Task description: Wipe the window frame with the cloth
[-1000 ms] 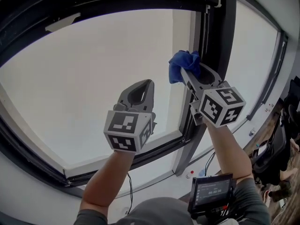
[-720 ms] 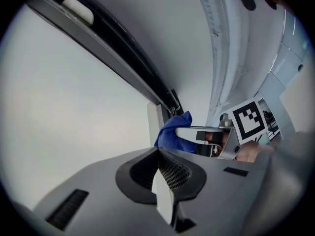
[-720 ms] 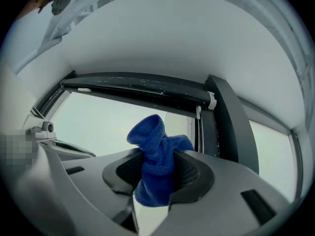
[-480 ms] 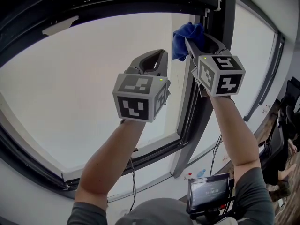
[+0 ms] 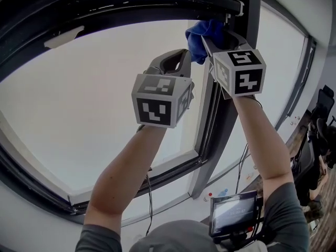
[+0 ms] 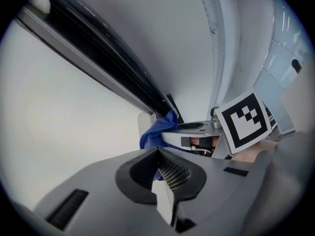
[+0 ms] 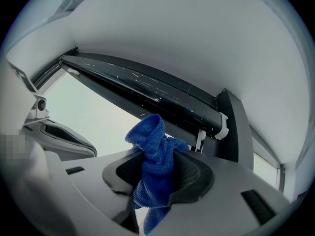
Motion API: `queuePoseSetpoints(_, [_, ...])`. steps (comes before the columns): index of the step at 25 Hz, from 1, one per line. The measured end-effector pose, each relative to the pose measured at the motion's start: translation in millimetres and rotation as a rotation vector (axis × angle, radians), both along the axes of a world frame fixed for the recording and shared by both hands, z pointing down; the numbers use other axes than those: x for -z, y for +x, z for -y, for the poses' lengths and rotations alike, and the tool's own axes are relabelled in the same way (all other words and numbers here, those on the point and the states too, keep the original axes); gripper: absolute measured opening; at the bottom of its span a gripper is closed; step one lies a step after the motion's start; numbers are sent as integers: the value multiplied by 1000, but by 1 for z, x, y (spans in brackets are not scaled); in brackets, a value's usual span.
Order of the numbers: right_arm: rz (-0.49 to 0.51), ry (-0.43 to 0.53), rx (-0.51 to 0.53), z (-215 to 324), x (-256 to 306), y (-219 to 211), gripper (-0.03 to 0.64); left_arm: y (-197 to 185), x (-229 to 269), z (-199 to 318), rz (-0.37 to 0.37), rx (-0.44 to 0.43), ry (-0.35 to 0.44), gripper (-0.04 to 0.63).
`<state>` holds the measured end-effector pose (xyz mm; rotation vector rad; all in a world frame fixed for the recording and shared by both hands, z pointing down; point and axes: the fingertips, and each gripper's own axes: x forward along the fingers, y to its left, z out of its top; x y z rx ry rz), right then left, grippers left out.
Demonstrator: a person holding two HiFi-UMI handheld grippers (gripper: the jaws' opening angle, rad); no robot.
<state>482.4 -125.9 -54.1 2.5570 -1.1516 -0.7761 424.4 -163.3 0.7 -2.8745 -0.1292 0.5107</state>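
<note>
My left gripper [image 5: 176,63] [image 6: 158,154] is raised in front of the pale glass [image 5: 89,104], its jaws closed together with nothing between them. Just to the right of those jaws is the right gripper [image 5: 220,35] [image 7: 155,156], whose jaws are clamped on the blue cloth [image 5: 201,35] [image 7: 153,151]. The cloth bunches out ahead of the jaw tips and hangs below them. Just beyond it is the dark window frame [image 5: 157,1] [image 7: 147,90], where the top rail meets the upright post [image 5: 253,41]. I can't tell if the cloth touches the frame.
</note>
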Motion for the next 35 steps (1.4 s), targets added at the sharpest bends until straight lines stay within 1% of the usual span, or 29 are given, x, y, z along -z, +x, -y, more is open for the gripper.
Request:
queuePoseSetpoints(5, [-49,-42,-33,-1,-11,-1,152,1,-11,-3,13,2,-6,8])
queuePoseSetpoints(7, [-46,-60,-30,2,-19,-2,152,2,-22,-1,28,1,-21,8])
queuePoseSetpoints(18, [21,-101,-29,1,-75,-1,152,-3,-87,1,113,8,-53,8])
queuePoseSetpoints(27, [103,-141,-14,0,-140,1,152,-13,-133,-2,154,15,-79,8])
queuePoseSetpoints(35, [175,-161,-10,-8,-195,-2,152,-21,-177,-5,211,34,-107,8])
